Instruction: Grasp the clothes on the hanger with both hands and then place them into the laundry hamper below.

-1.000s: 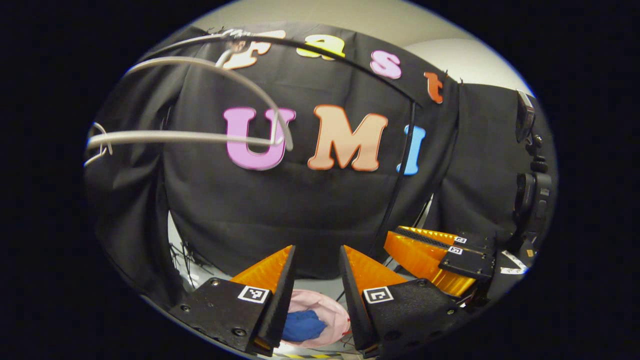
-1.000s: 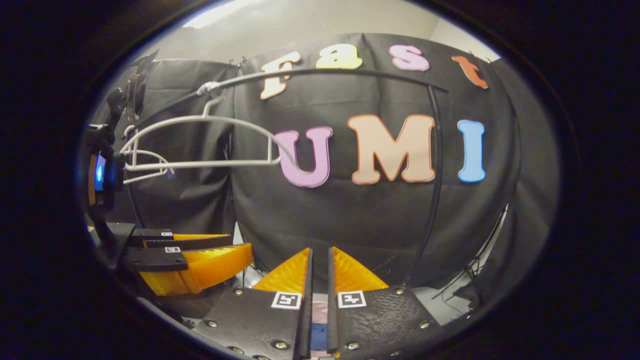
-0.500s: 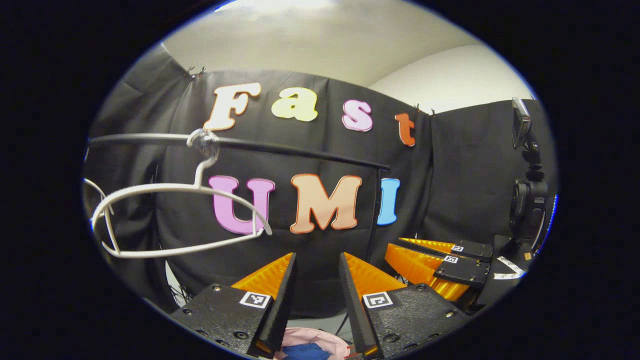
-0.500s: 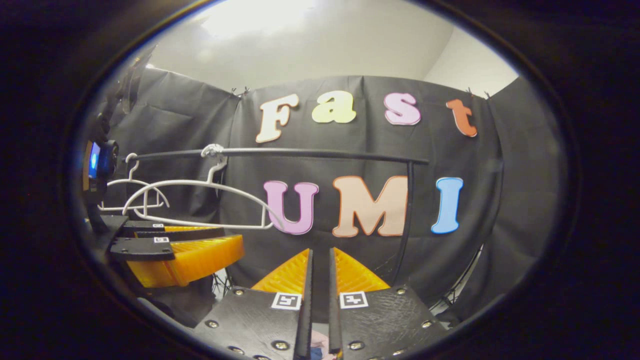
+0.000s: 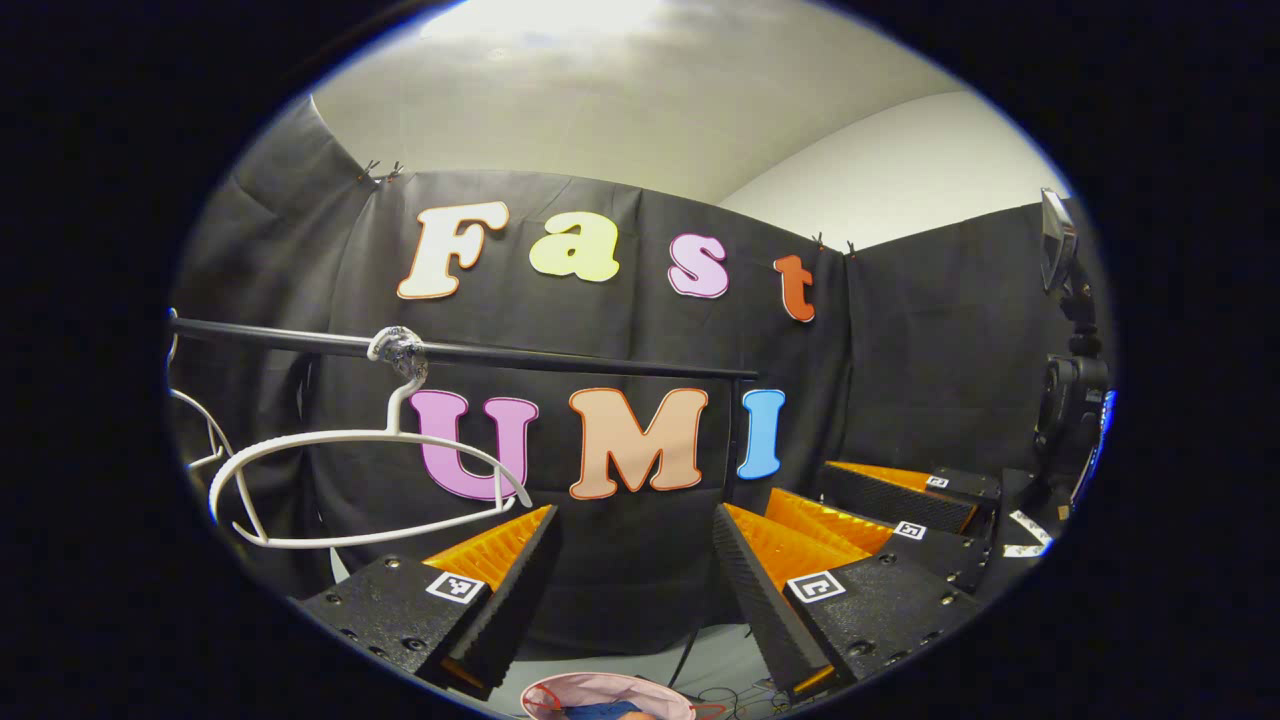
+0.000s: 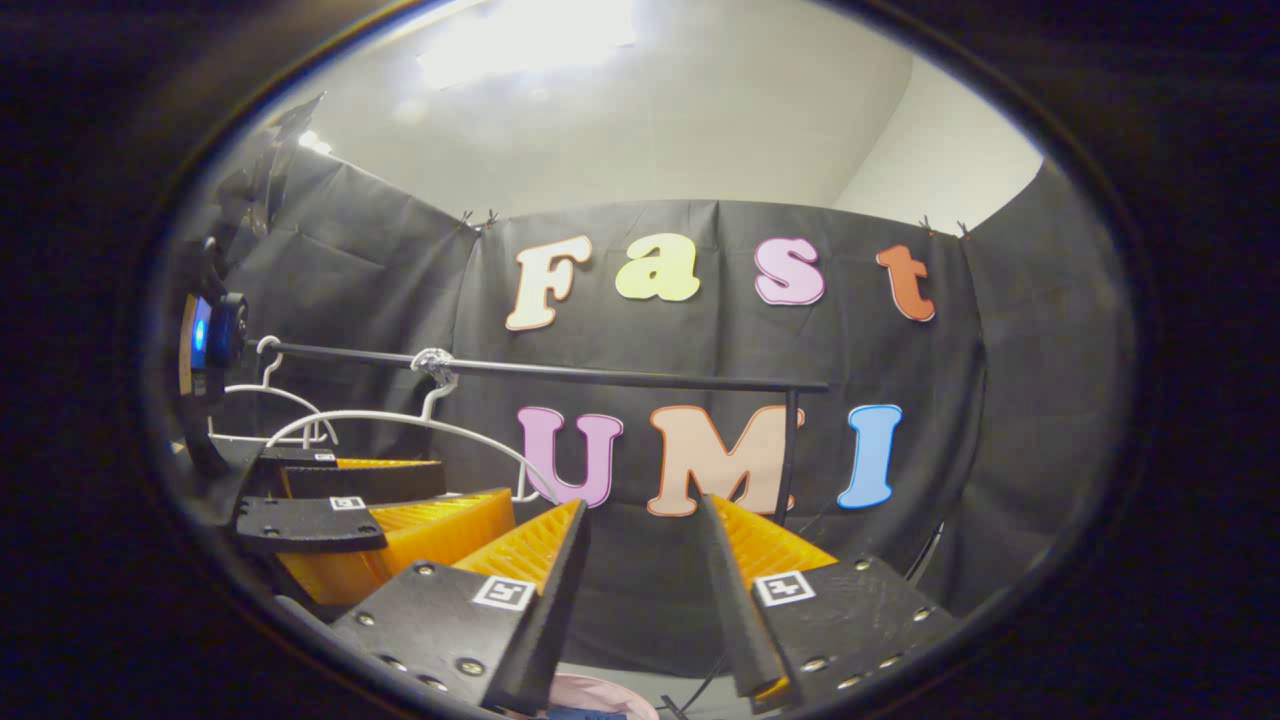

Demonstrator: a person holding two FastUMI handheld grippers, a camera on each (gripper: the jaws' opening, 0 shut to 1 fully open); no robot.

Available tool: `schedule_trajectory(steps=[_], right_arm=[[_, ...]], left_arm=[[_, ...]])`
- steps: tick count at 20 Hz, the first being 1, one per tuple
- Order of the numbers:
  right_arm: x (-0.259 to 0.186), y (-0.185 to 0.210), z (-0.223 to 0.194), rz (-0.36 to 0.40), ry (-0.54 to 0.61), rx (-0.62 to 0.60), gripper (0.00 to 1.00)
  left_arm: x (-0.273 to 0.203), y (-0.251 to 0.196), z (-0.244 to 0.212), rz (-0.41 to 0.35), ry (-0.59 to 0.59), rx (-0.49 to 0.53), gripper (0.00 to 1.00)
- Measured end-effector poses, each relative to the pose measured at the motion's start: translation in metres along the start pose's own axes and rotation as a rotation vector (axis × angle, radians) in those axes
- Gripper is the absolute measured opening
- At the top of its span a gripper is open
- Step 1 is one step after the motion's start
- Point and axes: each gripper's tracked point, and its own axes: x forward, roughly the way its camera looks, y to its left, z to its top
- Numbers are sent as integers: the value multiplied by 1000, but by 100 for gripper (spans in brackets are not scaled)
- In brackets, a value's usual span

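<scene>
A bare white hanger (image 5: 340, 438) hangs by its hook from the black rail (image 5: 560, 358) in front of the booth wall. Well below, at the bottom edge, the pink hamper (image 5: 610, 690) holds a blue garment (image 5: 598, 710). My left gripper (image 5: 632, 515) stands open with nothing between its fingers, to the right of the hanger. The right gripper (image 5: 800, 483) is beside it on the right. In the right gripper view, my right gripper (image 6: 642, 505) is open and holds nothing. There the left gripper (image 6: 478, 490) sits just below the hanger (image 6: 400, 414), with the hamper's rim (image 6: 600, 698) at the bottom.
A second white hanger (image 6: 265, 392) hangs farther left on the rail (image 6: 600, 375). The rail's upright post (image 6: 790, 450) stands at its right end. A camera on a stand (image 5: 1070, 390) is at the right side, and a lit device (image 6: 205, 330) at the left.
Both views have tipped upward, so the hamper slid to the bottom edge and the rail dropped lower in view. Both grippers spread their fingers wider; the right went from nearly shut to open.
</scene>
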Motion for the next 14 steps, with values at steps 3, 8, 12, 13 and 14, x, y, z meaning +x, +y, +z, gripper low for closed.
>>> schedule_trajectory(steps=[3, 8, 12, 13, 14], right_arm=[[-1, -9, 1, -14, -6, 8, 93], [-5, -24, 2, -35, -18, 24, 93], [-11, -33, 1, -49, -14, 33, 93], [-12, -38, 0, -53, -14, 36, 93], [-13, -41, -2, -57, -14, 36, 93]], left_arm=[[0, 3, -2, 24, -1, -7, 95], [-1, 4, 2, 49, -14, 9, 92], [-2, 0, 3, 43, -15, 19, 92], [-1, -1, 3, 42, -17, 20, 92], [0, -4, 2, 43, -20, 23, 95]])
